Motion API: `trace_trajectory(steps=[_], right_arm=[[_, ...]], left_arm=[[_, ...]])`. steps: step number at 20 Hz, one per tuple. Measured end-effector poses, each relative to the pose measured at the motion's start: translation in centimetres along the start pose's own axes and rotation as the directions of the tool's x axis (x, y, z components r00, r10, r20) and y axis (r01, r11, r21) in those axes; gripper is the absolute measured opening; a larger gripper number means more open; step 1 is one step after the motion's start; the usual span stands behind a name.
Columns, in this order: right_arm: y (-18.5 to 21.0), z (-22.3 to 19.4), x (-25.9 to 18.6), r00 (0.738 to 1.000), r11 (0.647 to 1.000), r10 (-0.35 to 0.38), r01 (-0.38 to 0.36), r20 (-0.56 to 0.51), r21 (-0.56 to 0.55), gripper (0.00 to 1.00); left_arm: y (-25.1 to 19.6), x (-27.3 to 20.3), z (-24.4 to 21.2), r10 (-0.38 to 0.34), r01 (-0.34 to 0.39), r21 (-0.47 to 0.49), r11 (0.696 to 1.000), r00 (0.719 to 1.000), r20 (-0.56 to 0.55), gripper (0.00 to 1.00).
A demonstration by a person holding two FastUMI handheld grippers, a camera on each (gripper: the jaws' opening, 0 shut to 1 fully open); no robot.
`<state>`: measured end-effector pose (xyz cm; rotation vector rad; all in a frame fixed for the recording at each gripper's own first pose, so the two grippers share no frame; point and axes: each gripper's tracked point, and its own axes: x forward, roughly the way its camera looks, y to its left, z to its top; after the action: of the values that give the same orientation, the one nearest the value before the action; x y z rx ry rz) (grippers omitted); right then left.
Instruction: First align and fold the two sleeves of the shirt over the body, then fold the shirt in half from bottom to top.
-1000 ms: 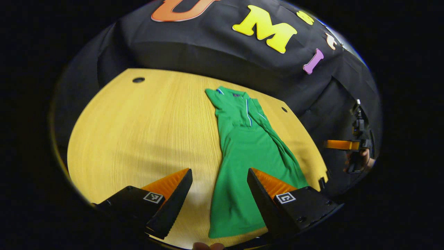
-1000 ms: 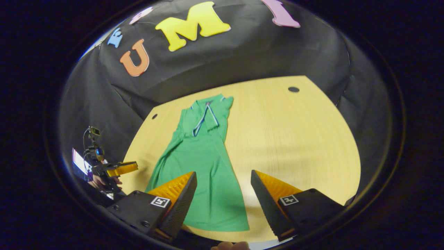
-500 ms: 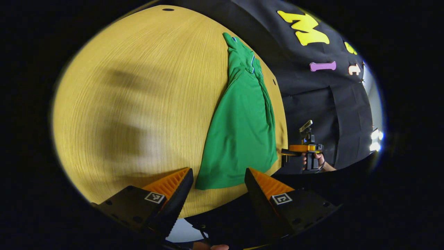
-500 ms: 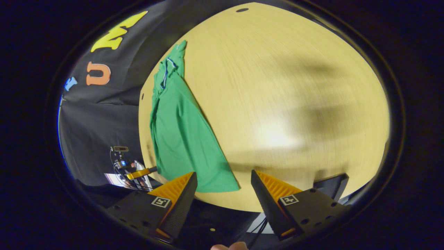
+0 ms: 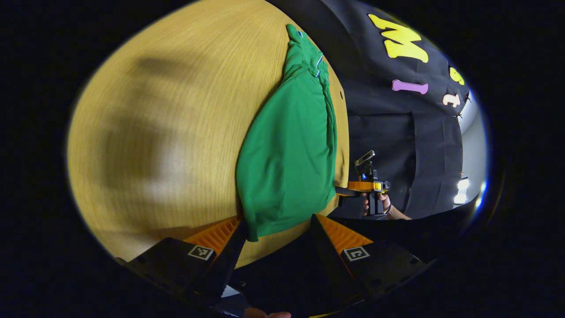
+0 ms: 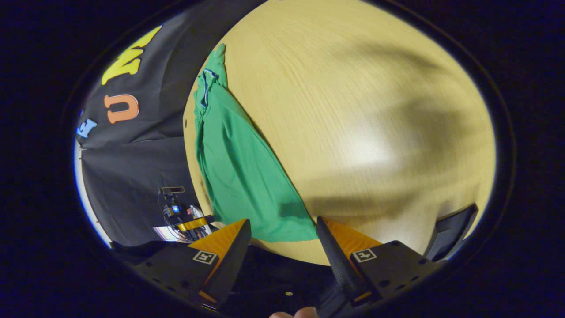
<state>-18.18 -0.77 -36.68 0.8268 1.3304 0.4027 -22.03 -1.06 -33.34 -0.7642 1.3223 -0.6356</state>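
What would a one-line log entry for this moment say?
shirt: sleeves folded in, flat on table | left gripper: open at hem corner | right gripper: open at other hem corner | bottom-to-top fold: not yet done

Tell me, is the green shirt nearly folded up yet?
About halfway. The sleeves already lie folded over the body, so the green shirt is a narrow strip on the table. Now the left gripper and right gripper sit at the bottom hem corners, jaws open, nothing pinched. The bottom-to-top fold is left.

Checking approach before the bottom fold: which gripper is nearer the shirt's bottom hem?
Left. The left gripper has the shirt hem corner at one finger; the right gripper sits just short.
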Motion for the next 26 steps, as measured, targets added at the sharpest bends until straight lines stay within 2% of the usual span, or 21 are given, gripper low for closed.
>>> trace_trajectory(steps=[3, 4, 5, 6, 7, 8, 9, 10, 11, 12, 14, 16, 18, 19, 20, 21, 22, 23, 24, 25, 26], right_arm=[[1.1, -0.5, 0.7, 1.0, 1.0, 0.027, -0.027, -0.009, 0.006, 0.95], [1.6, -0.5, 1.0, 0.999, 0.999, 0.034, -0.033, -0.01, 0.006, 0.92], [2.0, -0.8, 1.6, 0.999, 0.999, 0.036, -0.036, -0.011, -0.006, 0.95], [2.5, -0.9, 2.1, 0.999, 0.999, 0.039, -0.039, -0.013, -0.019, 0.91], [3.0, -0.9, 2.7, 0.999, 0.999, 0.044, -0.045, -0.016, -0.024, 0.95], [3.2, -0.9, 3.3, 0.999, 0.999, 0.04, -0.04, -0.018, -0.026, 0.91], [3.3, -1.2, 3.8, 0.999, 0.999, 0.037, -0.037, -0.02, -0.027, 0.91], [3.4, -1.2, 4.1, 0.999, 0.999, 0.037, -0.038, -0.019, -0.028, 0.83], [3.4, -1.2, 4.5, 0.999, 0.999, 0.031, -0.032, -0.02, -0.026, 0.75], [3.5, -1.2, 4.7, 0.999, 0.999, 0.032, -0.033, -0.02, -0.022, 0.64], [3.8, -1.1, 5.1, 0.999, 0.999, 0.046, -0.046, -0.018, -0.004, 0.57], [4.3, -1.1, 5.4, 0.998, 0.998, 0.059, -0.059, -0.018, 0.013, 0.53], [4.5, -1.3, 6.0, 0.998, 0.998, 0.056, -0.056, -0.019, 0.013, 0.53], [3.8, -1.0, 6.6, 1.0, 1.0, 0.018, -0.018, -0.012, 0.003, 0.53], [3.9, -1.1, 7.2, 0.999, 0.999, 0.034, -0.033, -0.009, 0.011, 0.18], [4.3, -0.9, 7.0, 0.999, 0.999, 0.046, -0.046, -0.012, 0.028, 0.09], [4.6, -0.9, 7.0, 0.998, 0.997, 0.061, -0.06, -0.011, 0.043, 0.12], [4.4, -1.0, 7.8, 0.999, 0.998, 0.045, -0.045, -0.002, 0.048, 0.12], [4.4, -1.0, 8.6, 0.998, 0.996, 0.054, -0.054, 0.014, 0.071, 0.09], [4.6, -0.3, 6.7, 0.997, 0.993, 0.071, -0.072, 0.016, 0.096, 0.04], [4.8, -0.1, 6.1, 0.996, 0.988, 0.091, -0.093, 0.02, 0.12, 0.04]], left_arm=[[-1.2, 1.5, 0.5, -0.032, 0.032, -0.003, 0.999, 0.999, -0.012, 0.91], [-1.5, 1.9, 0.6, -0.042, 0.042, -0.011, 0.999, 0.999, -0.012, 0.91], [-1.8, 2.3, 0.7, -0.052, 0.052, -0.012, 0.999, 0.999, -0.013, 0.91], [-2.0, 2.6, 0.9, -0.064, 0.064, -0.013, 0.998, 0.998, -0.013, 0.9], [-2.4, 3.1, 1.2, -0.075, 0.075, -0.02, 0.997, 0.997, -0.012, 0.9], [-2.6, 3.4, 1.5, -0.078, 0.077, -0.027, 0.997, 0.997, -0.011, 0.89], [-2.3, 4.0, 1.6, -0.056, 0.055, -0.027, 0.998, 0.998, -0.013, 0.88], [-2.3, 4.3, 1.6, -0.049, 0.049, -0.034, 0.998, 0.999, -0.012, 0.84], [-2.6, 4.5, 2.1, -0.05, 0.05, -0.042, 0.998, 0.999, -0.01, 0.69], [-2.6, 4.5, 2.2, -0.049, 0.049, -0.05, 0.998, 0.999, -0.005, 0.66], [-2.5, 5.1, 2.4, -0.047, 0.047, -0.077, 0.996, 0.999, 0.006, 0.59], [-2.7, 5.9, 3.2, -0.063, 0.068, -0.133, 0.989, 0.997, 0.035, 0.4], [-2.5, 6.8, 3.7, -0.073, 0.083, -0.193, 0.978, 0.996, 0.057, 0.33], [-2.6, 7.1, 3.7, -0.074, 0.086, -0.211, 0.974, 0.995, 0.066, 0.27], [-2.6, 7.3, 3.7, -0.066, 0.081, -0.224, 0.971, 0.995, 0.074, 0.24], [-2.7, 7.2, 3.9, -0.06, 0.078, -0.238, 0.968, 0.995, 0.082, 0.14], [-2.8, 7.1, 3.9, -0.057, 0.077, -0.246, 0.966, 0.994, 0.091, 0.1], [-2.9, 7.0, 3.7, -0.042, 0.063, -0.248, 0.967, 0.995, 0.092, 0.08], [-2.9, 7.0, 3.4, -0.027, 0.048, -0.251, 0.967, 0.996, 0.086, 0.08], [-3.2, 6.5, 3.2, -0.038, 0.058, -0.251, 0.966, 0.996, 0.085, 0.07], [-3.8, 5.9, 3.3, -0.048, 0.071, -0.246, 0.967, 0.994, 0.099, 0.06]])
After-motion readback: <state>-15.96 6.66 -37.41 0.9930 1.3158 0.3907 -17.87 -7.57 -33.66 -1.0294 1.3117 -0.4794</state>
